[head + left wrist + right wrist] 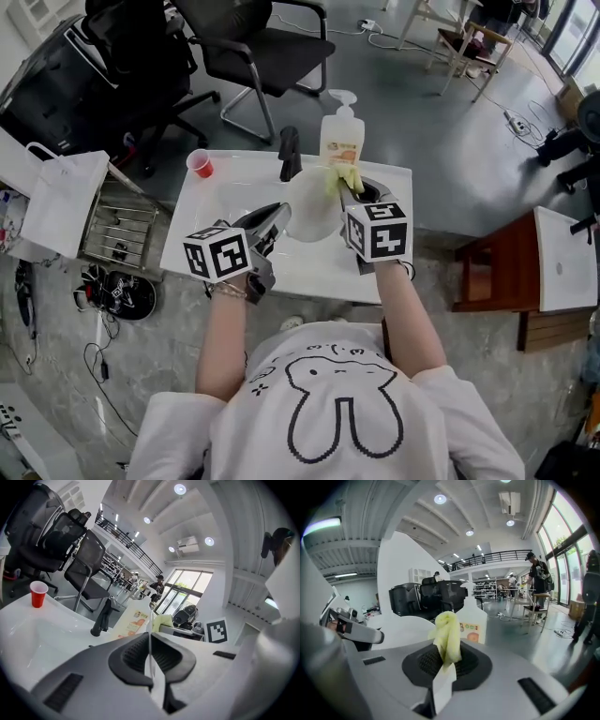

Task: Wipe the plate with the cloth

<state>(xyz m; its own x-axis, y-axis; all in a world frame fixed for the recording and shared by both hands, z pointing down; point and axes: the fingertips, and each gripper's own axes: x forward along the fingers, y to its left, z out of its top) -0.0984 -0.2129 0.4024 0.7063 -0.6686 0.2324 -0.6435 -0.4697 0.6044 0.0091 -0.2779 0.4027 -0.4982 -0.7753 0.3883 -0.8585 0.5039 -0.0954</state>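
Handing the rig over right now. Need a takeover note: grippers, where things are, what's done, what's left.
Left hand-held gripper: shut on the rim of the white plate, holding it raised over the white counter.
Right hand-held gripper: shut on the yellow cloth. In the head view the cloth sits at the plate's upper right rim; contact is unclear.
Done: plate and cloth are both picked up and brought together.
Left: wipe the plate's face. How much is already wiped cannot be told.

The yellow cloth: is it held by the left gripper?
No, the right gripper view shows the right gripper shut on the yellow cloth, while the left gripper clamps the plate by its rim.
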